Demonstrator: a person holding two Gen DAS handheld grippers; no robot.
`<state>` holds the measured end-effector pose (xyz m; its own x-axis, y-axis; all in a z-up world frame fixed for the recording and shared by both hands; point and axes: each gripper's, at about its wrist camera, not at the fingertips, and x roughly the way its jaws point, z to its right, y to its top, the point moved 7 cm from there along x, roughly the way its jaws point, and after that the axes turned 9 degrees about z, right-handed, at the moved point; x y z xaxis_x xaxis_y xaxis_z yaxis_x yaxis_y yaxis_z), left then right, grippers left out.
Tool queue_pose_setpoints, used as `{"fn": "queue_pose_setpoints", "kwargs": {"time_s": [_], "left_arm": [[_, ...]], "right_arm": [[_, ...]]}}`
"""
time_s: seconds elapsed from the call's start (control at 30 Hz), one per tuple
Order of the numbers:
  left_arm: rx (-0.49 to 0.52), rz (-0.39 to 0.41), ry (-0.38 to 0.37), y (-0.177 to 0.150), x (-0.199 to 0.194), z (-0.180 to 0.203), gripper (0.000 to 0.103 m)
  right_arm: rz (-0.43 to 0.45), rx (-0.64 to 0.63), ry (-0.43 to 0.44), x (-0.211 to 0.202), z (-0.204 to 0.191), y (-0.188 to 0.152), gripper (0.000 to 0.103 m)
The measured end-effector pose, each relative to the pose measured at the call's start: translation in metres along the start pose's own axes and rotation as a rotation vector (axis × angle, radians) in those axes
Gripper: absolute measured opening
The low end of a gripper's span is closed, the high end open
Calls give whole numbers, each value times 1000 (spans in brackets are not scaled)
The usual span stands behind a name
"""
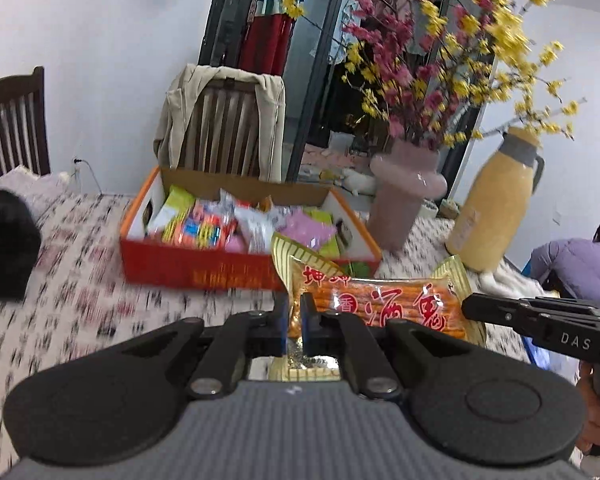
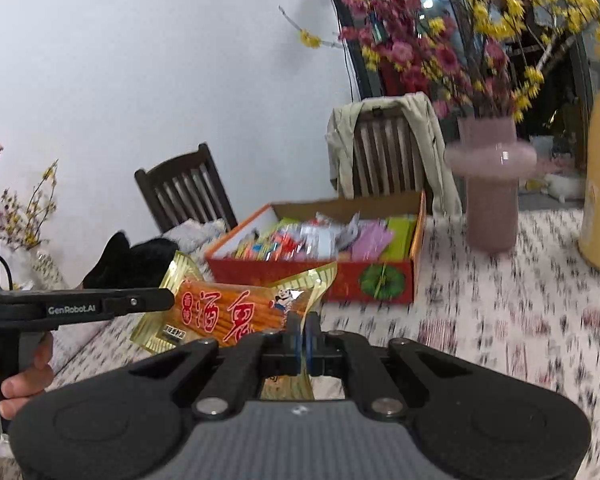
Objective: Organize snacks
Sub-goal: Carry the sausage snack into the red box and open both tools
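An orange and gold snack packet with red Chinese characters hangs in the air between my two grippers. My left gripper is shut on its left edge. My right gripper is shut on its right edge; the packet spreads to the left in that view. Behind it stands a red cardboard box filled with several colourful snack packs; the box also shows in the right wrist view. The right gripper's body shows at the right of the left wrist view.
The table has a patterned pink and black cloth. A pink vase with flower branches and a yellow thermos stand right of the box. A black object lies at left. Wooden chairs stand behind.
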<state>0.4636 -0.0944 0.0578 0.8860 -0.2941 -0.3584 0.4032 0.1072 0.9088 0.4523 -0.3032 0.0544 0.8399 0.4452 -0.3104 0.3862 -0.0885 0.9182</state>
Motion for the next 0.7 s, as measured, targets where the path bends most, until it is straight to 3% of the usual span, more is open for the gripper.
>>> {"fn": "queue_pose_setpoints", "kwargs": {"time_s": [0.43,0.7], "left_arm": [[67,24,18,61,135,-29,6],[74,-37,51,41,201,-50,6]], "right_arm": [[30,-23,-97,127,53,56,2],[-29,-63,-158,196,79,37,2]]}}
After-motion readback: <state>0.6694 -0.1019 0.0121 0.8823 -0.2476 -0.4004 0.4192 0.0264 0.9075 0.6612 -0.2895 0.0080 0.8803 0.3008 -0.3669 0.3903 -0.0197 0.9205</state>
